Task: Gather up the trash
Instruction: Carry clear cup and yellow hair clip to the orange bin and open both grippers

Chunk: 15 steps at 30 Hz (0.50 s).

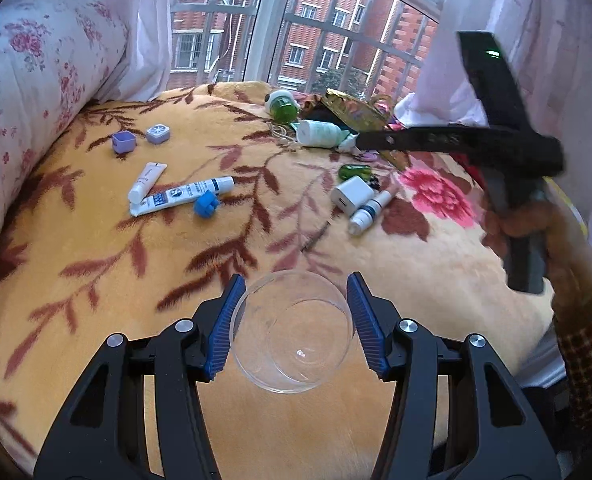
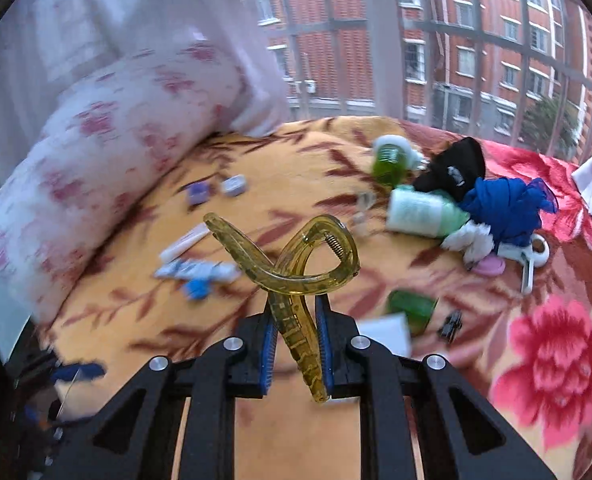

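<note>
- Your left gripper [image 1: 292, 322] holds a clear glass bowl [image 1: 292, 334] between its blue pads [image 1: 222, 326]; the pads sit against the bowl's sides, so the jaws are partly spread and gripping it.
- The bowl looks empty, and it is low over the yellow leaf-patterned blanket [image 1: 96, 216].
- Your right gripper [image 2: 297, 344] is clamped tight on a translucent yellow hair claw clip [image 2: 296, 264]. The clip's lower end is pinched between the blue pads and its looped top, with the metal spring, sticks up above the fingertips.
- From the left wrist camera, you see your right hand [image 1: 535, 224] wrapped round that gripper's handle at the right edge, blurred, above the blanket.
- On the blanket's left part lie two white tubes [image 1: 184, 196] side by side, with a small blue block [image 1: 207, 204] touching the longer one. Two small lilac boxes [image 1: 140, 138] sit farther back.
- Near the middle right lie a white charger plug [image 1: 351, 196] and a small white bottle [image 1: 369, 210], just beside each other.
- At the far edge by the window [image 1: 296, 20] is a heap: a green bottle [image 1: 284, 106], a pale green-and-white bottle [image 1: 319, 133] on its side, dark cloth and gold wrapping.
- A floral pillow roll [image 1: 32, 92] runs along the left edge of the bed.
</note>
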Each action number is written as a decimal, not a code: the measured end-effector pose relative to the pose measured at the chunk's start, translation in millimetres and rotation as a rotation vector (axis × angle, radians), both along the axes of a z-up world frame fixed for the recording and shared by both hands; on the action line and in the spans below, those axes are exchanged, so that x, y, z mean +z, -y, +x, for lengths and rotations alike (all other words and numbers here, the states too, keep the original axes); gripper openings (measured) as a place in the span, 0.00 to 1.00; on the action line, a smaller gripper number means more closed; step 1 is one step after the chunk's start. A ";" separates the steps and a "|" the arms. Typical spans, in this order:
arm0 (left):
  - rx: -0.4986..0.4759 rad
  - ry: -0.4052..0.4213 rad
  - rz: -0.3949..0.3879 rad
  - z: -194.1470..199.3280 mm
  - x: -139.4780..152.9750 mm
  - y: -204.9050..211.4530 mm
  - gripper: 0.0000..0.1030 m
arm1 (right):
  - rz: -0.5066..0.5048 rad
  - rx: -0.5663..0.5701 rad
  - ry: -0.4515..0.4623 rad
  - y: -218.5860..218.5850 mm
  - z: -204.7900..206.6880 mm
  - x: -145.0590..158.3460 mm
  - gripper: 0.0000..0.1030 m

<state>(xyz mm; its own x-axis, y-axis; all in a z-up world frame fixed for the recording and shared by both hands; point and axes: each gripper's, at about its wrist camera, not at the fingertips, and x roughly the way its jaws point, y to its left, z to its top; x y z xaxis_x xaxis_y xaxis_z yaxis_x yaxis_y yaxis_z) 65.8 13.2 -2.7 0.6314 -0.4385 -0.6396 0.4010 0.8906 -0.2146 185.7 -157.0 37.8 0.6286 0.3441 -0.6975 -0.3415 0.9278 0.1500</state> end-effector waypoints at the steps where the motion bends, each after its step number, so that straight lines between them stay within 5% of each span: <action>1: -0.006 -0.001 0.006 -6.7 1.0 -0.8 0.51 | 0.006 0.012 0.005 -3.6 -11.2 1.7 0.17; 9: -0.091 -0.039 0.080 -77.1 -12.4 0.9 0.51 | 0.055 0.077 0.002 -15.7 -137.7 -4.5 0.18; 15: -0.212 -0.162 0.147 -138.1 -57.1 10.8 0.51 | 0.067 0.110 -0.088 -25.3 -234.9 -38.1 0.18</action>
